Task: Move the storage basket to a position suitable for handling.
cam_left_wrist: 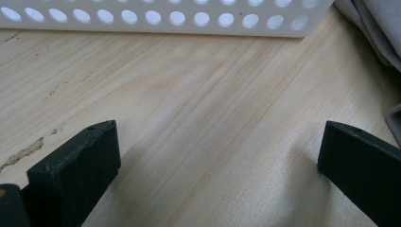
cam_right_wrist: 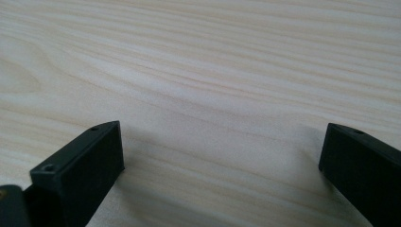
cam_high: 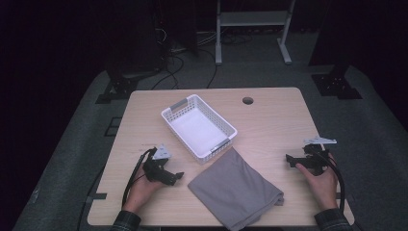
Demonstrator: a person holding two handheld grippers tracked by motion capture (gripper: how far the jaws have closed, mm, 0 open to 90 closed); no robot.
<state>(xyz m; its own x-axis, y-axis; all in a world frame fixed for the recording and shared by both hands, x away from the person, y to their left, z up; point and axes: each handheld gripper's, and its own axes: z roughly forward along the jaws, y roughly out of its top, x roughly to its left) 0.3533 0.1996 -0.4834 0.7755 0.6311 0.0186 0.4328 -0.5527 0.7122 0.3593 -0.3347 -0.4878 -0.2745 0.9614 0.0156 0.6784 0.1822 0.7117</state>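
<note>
White perforated basket [cam_high: 198,126] is sitting near the middle of the worktop [cam_high: 269,120], turned diagonally, its long axis running from far-left to near-right in the high view. Grey handle strips are showing at both short ends. Its inside is looking bare and white from above.

Grey folded cloth [cam_high: 235,187] is lying flat on the worktop just in front of the basket, its far corner touching or nearly touching the basket's near-right end; the high view is too coarse to settle which. The cloth's long axis is also running diagonally, from that far corner down toward the near edge of the worktop, where its lower corner is reaching the edge. A small fold is showing at its right corner.

Left gripper [cam_high: 166,175] is resting low on the worktop to the left of the cloth, held in the person's left hand [cam_high: 143,188], pointing right toward the cloth. In the left gripper view its jaws are standing wide apart with bare wood between them, the basket's holed wall [cam_left_wrist: 161,18] ahead and the cloth's edge [cam_left_wrist: 378,28] at the right.

Right gripper [cam_high: 294,160] is sitting to the right of the cloth, well apart from it, in the right hand [cam_high: 321,185], pointing left. Its jaws are gaping equally wide, gripping nothing, over plain wood.
</note>
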